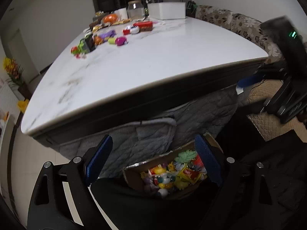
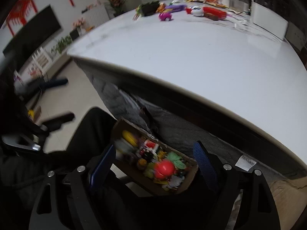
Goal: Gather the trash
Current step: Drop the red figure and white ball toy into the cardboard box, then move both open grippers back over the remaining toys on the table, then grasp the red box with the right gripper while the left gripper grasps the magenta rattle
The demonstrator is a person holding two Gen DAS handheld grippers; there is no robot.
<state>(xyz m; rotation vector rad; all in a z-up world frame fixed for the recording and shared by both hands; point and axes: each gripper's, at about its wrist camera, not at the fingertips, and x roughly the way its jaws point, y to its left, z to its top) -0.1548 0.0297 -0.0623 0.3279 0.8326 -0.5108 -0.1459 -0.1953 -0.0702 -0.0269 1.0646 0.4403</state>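
Note:
A cardboard box (image 1: 132, 173) full of colourful toys and wrappers sits low in front of the white marble table (image 1: 153, 61). My left gripper (image 1: 153, 159) hangs above it, blue pads wide apart and open, nothing between them. In the right wrist view the same box (image 2: 120, 128) lies under my right gripper (image 2: 153, 163), also open. A blurred red ball (image 2: 165, 169) lies on top of the box's contents, clear of both pads. More trash (image 1: 107, 36) is scattered at the table's far end (image 2: 172, 9). The right gripper (image 1: 247, 81) shows at the right edge of the left wrist view.
A white box (image 1: 167, 10) and a glass jar (image 1: 135, 9) stand at the table's far edge. A grey quilted cover (image 1: 144, 134) hangs below the tabletop. A floral sofa (image 1: 230, 23) lies to the right; a dark screen (image 2: 32, 30) is on the left wall.

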